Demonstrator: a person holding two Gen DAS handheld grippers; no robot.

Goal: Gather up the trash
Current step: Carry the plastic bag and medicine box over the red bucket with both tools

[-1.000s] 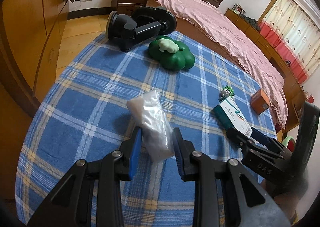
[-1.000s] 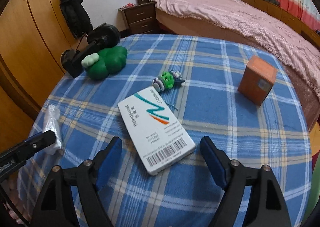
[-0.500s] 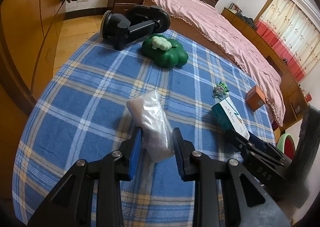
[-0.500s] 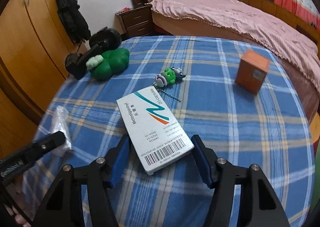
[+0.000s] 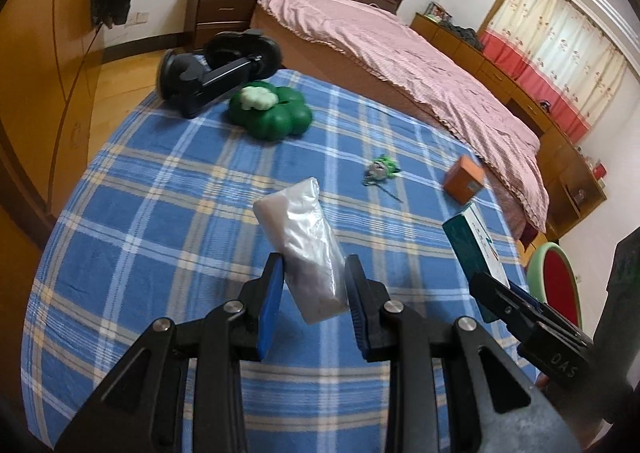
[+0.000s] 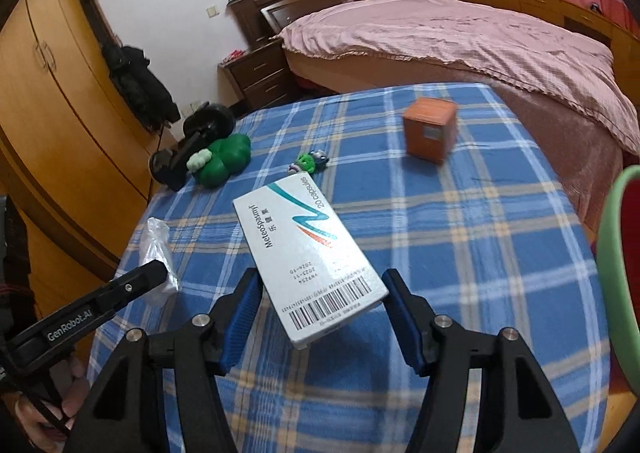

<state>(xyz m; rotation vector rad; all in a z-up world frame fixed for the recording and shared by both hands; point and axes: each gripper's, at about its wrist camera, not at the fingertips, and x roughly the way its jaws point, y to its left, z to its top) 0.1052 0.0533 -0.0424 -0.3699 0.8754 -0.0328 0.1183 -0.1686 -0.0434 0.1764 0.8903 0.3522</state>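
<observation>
A crumpled clear plastic bag (image 5: 300, 221) hangs above the blue plaid tablecloth (image 5: 160, 213), and my left gripper (image 5: 314, 273) is shut on its lower end. A white medicine box with a teal stripe and a barcode (image 6: 304, 245) is tilted and lifted off the cloth, with my right gripper (image 6: 322, 285) shut on its barcode end. From the left wrist view the same box (image 5: 472, 241) shows at the right, held up by the right gripper (image 5: 504, 293). In the right wrist view the left gripper (image 6: 152, 277) and its bag (image 6: 156, 241) sit at the left edge.
On the cloth lie a small orange box (image 6: 430, 129), a green clover-shaped toy (image 5: 272, 113), a black holder (image 5: 216, 69) and a little green keychain figure (image 5: 382, 169). A green-rimmed red bin (image 5: 556, 277) stands off the table's right side. A pink bed (image 5: 400, 53) lies behind.
The right gripper's jaws came in onto the white box and lifted it off the cloth, tilting it. The left gripper rose a little with the bag still in it.
</observation>
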